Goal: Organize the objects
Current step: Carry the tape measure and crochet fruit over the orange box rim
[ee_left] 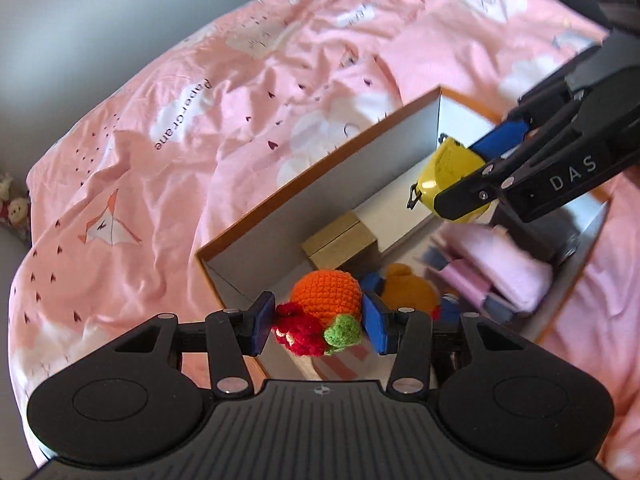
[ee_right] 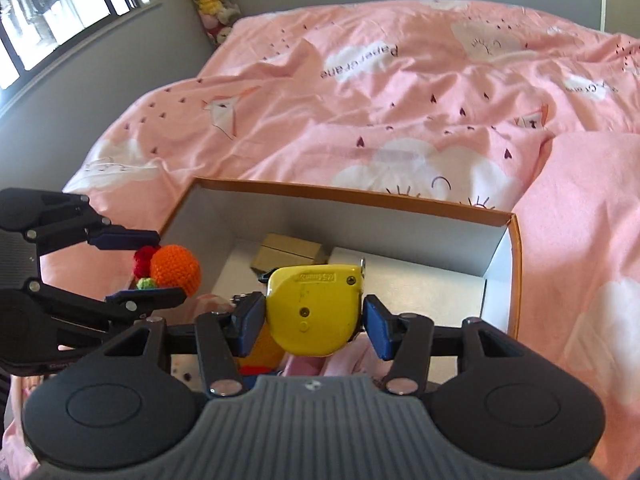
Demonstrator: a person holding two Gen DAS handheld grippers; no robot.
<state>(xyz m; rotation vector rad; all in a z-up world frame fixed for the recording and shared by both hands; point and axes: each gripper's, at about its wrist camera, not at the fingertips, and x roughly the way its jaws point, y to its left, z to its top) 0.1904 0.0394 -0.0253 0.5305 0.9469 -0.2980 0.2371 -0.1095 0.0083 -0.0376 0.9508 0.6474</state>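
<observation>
An orange-rimmed cardboard box (ee_left: 320, 168) with white inner walls lies on the pink bed; it also shows in the right wrist view (ee_right: 360, 196). My left gripper (ee_left: 320, 326) is shut on a crocheted toy (ee_left: 326, 292) with an orange ball, red flower and green leaf, held over the box's near-left corner; the toy shows in the right wrist view (ee_right: 174, 268) too. My right gripper (ee_right: 314, 322) is shut on a yellow tape measure (ee_right: 314, 312) above the box's middle, seen also in the left wrist view (ee_left: 448, 176).
Inside the box lie a small brown carton (ee_left: 340, 242), a stuffed toy (ee_left: 404, 284) and pink folded cloth (ee_left: 500, 260). The pink patterned duvet (ee_right: 400, 100) surrounds the box. A window (ee_right: 60, 12) and plush toys (ee_right: 212, 0) are by the far wall.
</observation>
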